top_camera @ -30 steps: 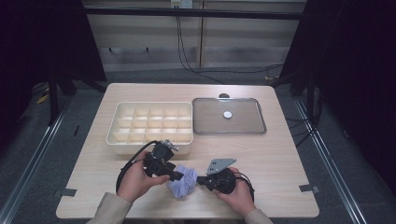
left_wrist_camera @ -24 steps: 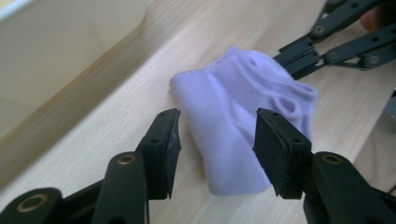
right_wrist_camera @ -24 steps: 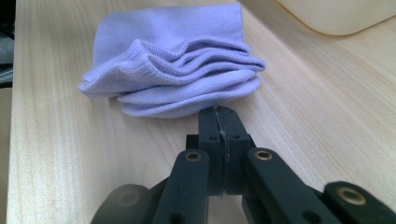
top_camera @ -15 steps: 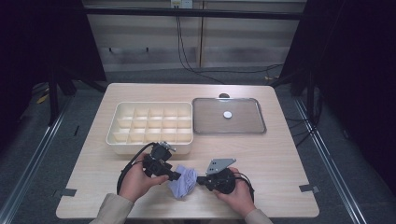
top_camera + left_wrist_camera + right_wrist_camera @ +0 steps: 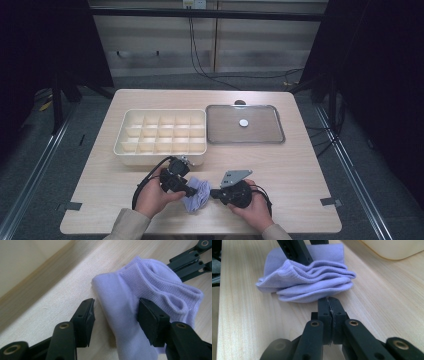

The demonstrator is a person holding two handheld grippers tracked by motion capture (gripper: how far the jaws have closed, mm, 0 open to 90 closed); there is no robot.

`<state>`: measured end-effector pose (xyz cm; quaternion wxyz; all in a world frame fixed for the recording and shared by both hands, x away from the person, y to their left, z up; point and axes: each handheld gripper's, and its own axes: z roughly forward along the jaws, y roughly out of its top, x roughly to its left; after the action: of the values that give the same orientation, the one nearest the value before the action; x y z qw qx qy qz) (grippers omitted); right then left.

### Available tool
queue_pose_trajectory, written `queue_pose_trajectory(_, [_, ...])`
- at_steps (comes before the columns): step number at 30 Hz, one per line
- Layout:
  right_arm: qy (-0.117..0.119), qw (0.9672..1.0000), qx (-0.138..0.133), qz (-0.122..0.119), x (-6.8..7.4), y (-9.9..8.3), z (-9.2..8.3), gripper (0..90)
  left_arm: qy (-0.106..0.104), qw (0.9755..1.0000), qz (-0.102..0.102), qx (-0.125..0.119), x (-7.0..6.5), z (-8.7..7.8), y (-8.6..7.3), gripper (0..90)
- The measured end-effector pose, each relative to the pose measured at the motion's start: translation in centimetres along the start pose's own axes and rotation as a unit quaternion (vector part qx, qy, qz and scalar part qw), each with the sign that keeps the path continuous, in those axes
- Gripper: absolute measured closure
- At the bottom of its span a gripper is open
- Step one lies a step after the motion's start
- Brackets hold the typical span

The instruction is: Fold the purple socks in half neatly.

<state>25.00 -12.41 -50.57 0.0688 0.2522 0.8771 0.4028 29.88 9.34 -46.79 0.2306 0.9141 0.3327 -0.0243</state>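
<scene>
Wooden table [image 5: 300, 165] bearing, near its front edge, a folded lilac sock [image 5: 196, 195]. Behind, a cream compartment tray [image 5: 160, 136], likely the destination. Left gripper [image 5: 113, 312] straddling one fold, jaws apart, one pad against the cloth and one clear, seemingly poised for a pinch. Right gripper [image 5: 329, 305] closed on nothing, tips just beside the cuff edge, perhaps steadying it.

A wooden table [image 5: 300, 170] bears a divided box [image 5: 161, 136], tray [image 5: 244, 125] (grey) and sock [image 5: 196, 195].
</scene>
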Motion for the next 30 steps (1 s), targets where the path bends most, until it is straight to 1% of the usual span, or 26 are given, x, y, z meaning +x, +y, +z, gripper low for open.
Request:
queue_pose_trajectory(3, [0.0, 1.0, 0.0, 0.0, 0.0, 0.0, 0.0, 88.6, 0.005, 1.0, 0.0, 0.002, -0.1, 0.3, -0.1, 46.8])
queue_pose_trajectory(5, [0.0, 1.0, -0.001, 0.0, 0.0, 0.0, 0.0, 88.5, 0.008, 0.9999, 0.005, 0.004, -0.2, 0.5, -0.1, 46.8])
queue_pose_trajectory(11, [0.0, 1.0, -0.001, 0.0, 0.0, 0.0, 0.0, 88.4, 0.009, 0.9999, 0.007, 0.005, -0.3, 0.4, -0.1, 46.7])
queue_pose_trajectory(17, [0.0, 1.0, -0.001, 0.0, 0.0, 0.0, 0.0, 88.3, 0.001, 1.0, 0.002, -0.003, -0.2, -0.8, 0.0, 45.7])
queue_pose_trajectory(18, [0.0, 1.0, -0.001, 0.001, 0.0, 0.0, 0.0, 88.3, 0.004, 1.0, 0.0, -0.005, -0.1, -1.1, 0.0, 45.7])
queue_pose_trajectory(21, [0.0, 1.0, -0.002, -0.001, 0.0, 0.0, 0.0, 88.4, -0.001, 0.9999, -0.007, -0.013, 0.2, -1.8, -0.1, 46.3])
queue_pose_trajectory(22, [0.0, 1.0, -0.002, -0.001, 0.0, 0.0, 0.0, 88.4, 0.001, 0.9999, -0.008, -0.012, 0.3, -2.0, -0.1, 46.3])
queue_pose_trajectory(26, [0.0, 1.0, -0.001, 0.001, 0.0, 0.0, 0.0, 88.4, -0.004, 0.9997, -0.017, -0.014, 0.7, -2.3, -0.5, 48.2])
queue_pose_trajectory(28, [0.001, 1.0, -0.002, 0.0, 0.0, 0.0, 0.0, 88.4, -0.005, 0.9996, -0.024, -0.014, 0.7, -2.3, -0.7, 49.1])
queue_pose_trajectory(30, [0.001, 1.0, -0.002, 0.001, 0.0, 0.0, 0.0, 88.4, -0.009, 0.9997, -0.023, -0.008, 0.8, -2.2, -0.9, 50.0])
